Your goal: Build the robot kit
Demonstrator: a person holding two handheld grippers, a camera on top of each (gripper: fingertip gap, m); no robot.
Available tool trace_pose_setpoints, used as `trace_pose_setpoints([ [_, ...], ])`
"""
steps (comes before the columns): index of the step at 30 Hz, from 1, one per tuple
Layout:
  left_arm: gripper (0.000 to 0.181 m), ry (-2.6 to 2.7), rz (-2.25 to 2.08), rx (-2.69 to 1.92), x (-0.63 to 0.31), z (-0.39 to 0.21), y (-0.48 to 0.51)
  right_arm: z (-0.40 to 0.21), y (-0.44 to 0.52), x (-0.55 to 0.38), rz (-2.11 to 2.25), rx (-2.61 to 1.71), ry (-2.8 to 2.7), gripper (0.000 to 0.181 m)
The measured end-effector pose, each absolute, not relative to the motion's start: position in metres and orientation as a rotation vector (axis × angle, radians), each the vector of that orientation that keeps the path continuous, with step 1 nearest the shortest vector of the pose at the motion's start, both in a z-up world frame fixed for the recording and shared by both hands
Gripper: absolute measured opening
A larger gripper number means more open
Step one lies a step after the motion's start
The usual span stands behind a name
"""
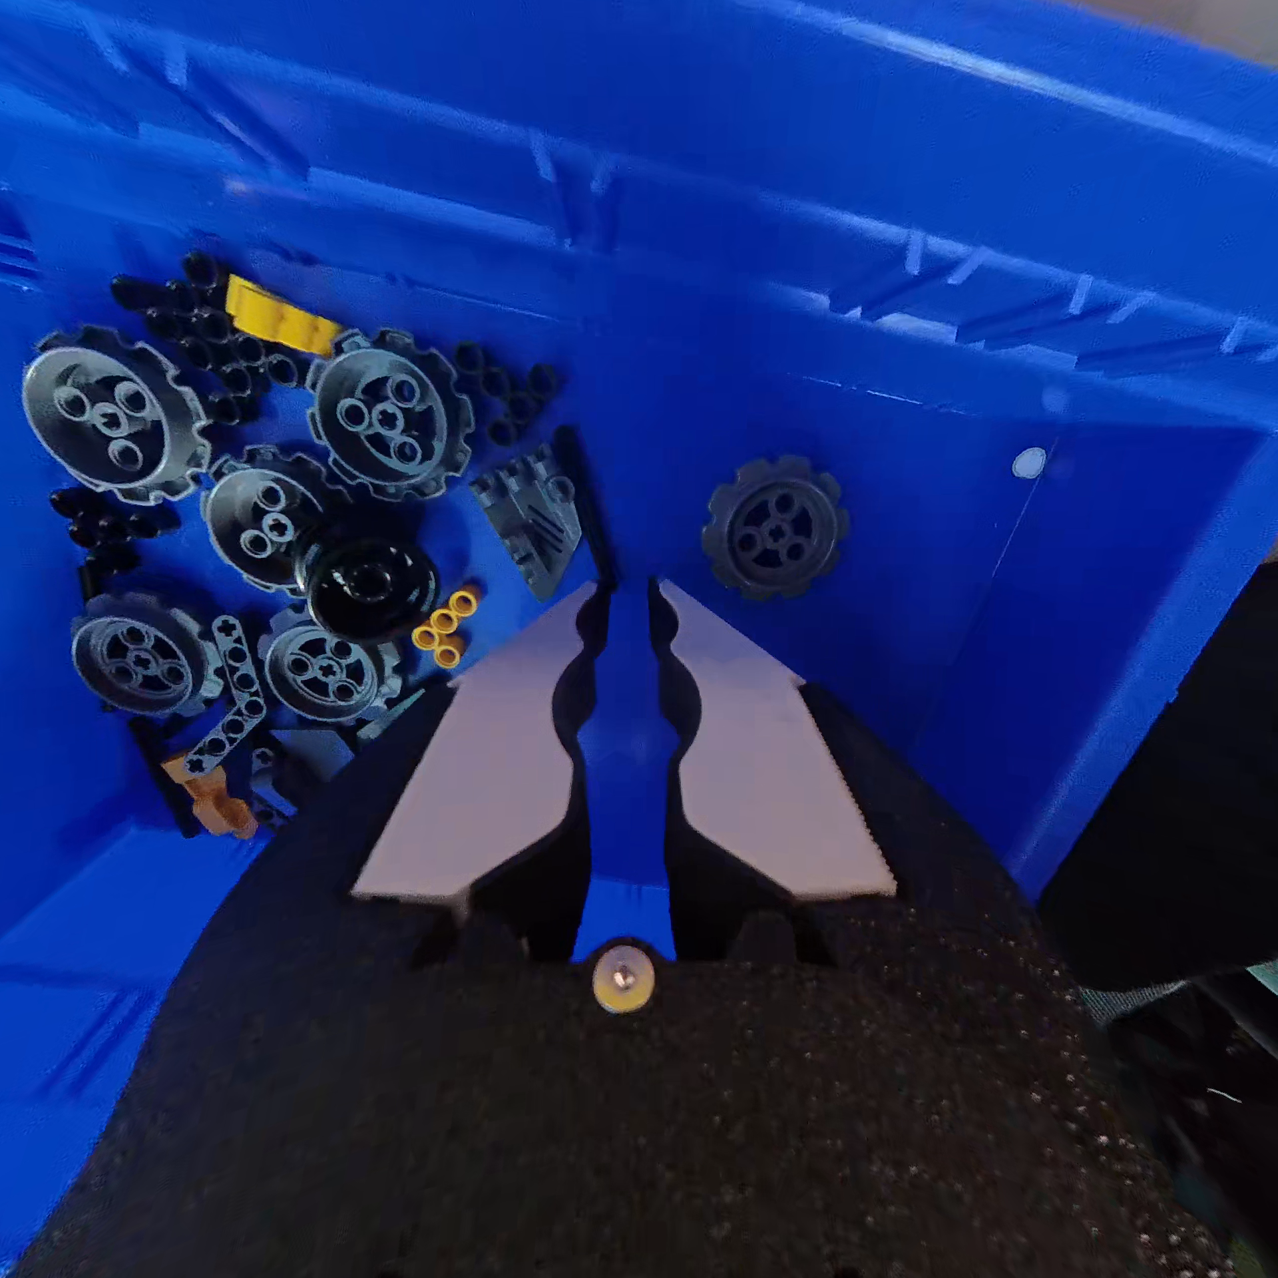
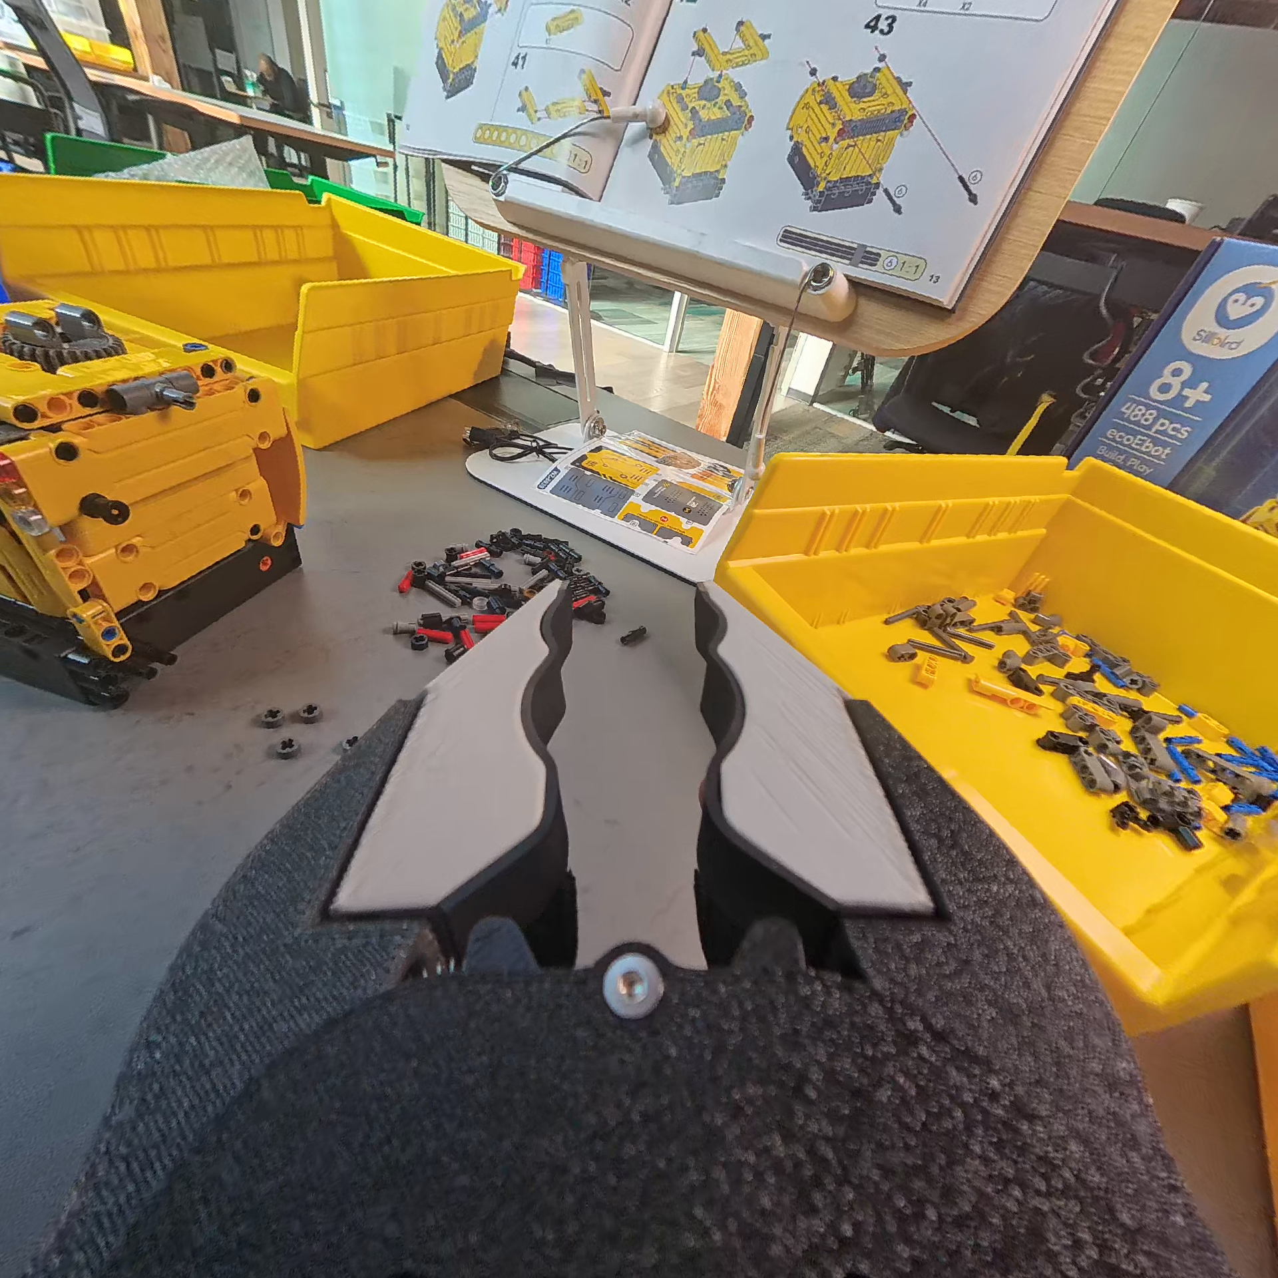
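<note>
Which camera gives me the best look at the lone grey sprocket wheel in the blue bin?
The left wrist view. The lone grey sprocket wheel lies flat and unobstructed on the blue bin floor, just right of the left gripper tips. The right wrist view shows neither wheel nor bin.

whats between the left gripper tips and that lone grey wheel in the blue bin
Only bare blue bin floor, in the left wrist view. The left hand-held gripper sits apart from the lone grey wheel.
</note>
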State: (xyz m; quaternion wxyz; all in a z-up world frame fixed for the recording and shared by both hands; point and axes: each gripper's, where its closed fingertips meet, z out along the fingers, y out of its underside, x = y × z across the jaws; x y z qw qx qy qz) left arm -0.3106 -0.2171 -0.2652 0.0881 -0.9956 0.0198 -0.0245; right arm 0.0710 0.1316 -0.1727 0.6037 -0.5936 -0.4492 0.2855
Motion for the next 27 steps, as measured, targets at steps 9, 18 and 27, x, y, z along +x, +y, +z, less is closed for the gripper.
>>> trace_pose_setpoints([
  [9,0.003,0.265,-0.054,-3.029,-0.303,-0.271,-0.226,-0.172,0.129,0.072,0.671,-1.365,-1.048,0.035],
  [18,0.013,0.354,-0.101,-3.134,-0.287,-0.26,-0.283,-0.173,0.129,0.072,0.67,-1.367,-1.055,0.034],
  [27,0.024,0.075,0.263,-3.014,-0.392,-0.199,-0.271,-0.174,0.129,0.072,0.655,-1.37,-1.054,0.034],
])
